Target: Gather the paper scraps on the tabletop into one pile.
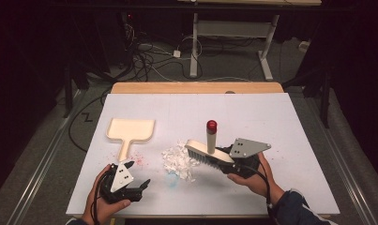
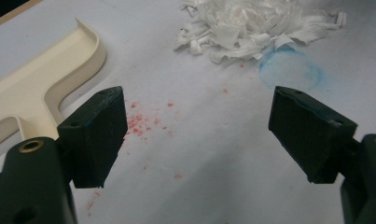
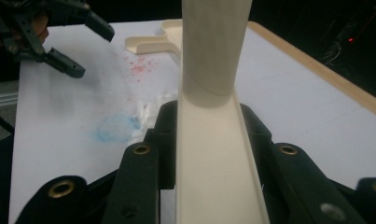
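Sweeping only partly done, by the look of it: white paper scraps (image 1: 178, 161) heaped near the middle of the white table (image 1: 271, 122), not yet in the cream dustpan (image 1: 129, 131), which lies flat to the far left, well apart from the heap. Right gripper (image 1: 245, 159) clamped on the cream brush (image 1: 208, 152), bristles touching the heap's right edge, red-tipped post standing up. Left gripper (image 1: 139, 187) at the near left, jaws wide apart and holding nothing, just near of the dustpan handle. Left still: gripping the dustpan, pushing the scraps in. From the left gripper view, red specks (image 2: 143, 122) and a blue smudge (image 2: 290, 70) plain on the table; from the right gripper view, the brush back (image 3: 213, 163) wedged tight between the jaws.
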Tool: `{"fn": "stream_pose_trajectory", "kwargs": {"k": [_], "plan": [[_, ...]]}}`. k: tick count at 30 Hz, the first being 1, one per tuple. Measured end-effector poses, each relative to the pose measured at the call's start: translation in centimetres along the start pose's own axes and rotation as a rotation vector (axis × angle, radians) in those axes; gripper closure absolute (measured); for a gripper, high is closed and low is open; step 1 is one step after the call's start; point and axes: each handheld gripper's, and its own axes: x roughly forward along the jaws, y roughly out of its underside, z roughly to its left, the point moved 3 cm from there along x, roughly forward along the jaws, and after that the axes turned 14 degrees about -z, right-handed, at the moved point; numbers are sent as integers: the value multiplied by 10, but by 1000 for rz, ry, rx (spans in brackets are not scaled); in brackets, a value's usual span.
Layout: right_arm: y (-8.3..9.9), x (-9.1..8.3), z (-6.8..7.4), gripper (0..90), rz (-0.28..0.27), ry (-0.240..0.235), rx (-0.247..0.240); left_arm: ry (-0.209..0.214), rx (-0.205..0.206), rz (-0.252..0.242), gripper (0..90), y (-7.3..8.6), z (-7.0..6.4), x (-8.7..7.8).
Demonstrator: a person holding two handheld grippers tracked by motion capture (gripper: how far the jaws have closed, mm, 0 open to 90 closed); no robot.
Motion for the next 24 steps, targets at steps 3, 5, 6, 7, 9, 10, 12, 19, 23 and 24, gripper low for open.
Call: {"fn": "stream_pose_trajectory", "kwargs": {"k": [3, 5, 6, 7, 9, 10, 12, 19, 23, 24], "plan": [[-3, 0, -10, 679, -2, 41, 0, -2, -14, 7, 186, 0, 0, 0], [-2, 3, -19, 680, -7, 88, -2, -3, -12, 9, 186, 0, 1, 0], [-1, 6, -24, 680, -11, 123, -6, -4, -16, 6, 186, 0, 1, 1], [1, 10, -29, 679, -3, 159, -19, -5, -16, 6, 186, 0, 1, 1], [7, 21, -38, 679, 6, 217, -19, -5, -20, 5, 186, 0, 1, 1], [10, 28, -41, 680, 11, 239, -29, -6, -20, 6, 186, 0, 1, 2], [17, 42, -47, 680, 15, 270, -46, -4, -25, 4, 186, 0, 1, 3], [38, 90, -51, 680, 54, 265, -45, 3, -24, 16, 186, 2, 2, 4], [37, 104, -36, 680, 60, 198, -93, 4, -28, 16, 186, 2, 2, 4], [36, 107, -31, 680, 54, 172, -102, 4, -28, 17, 187, 2, 2, 4]]}}
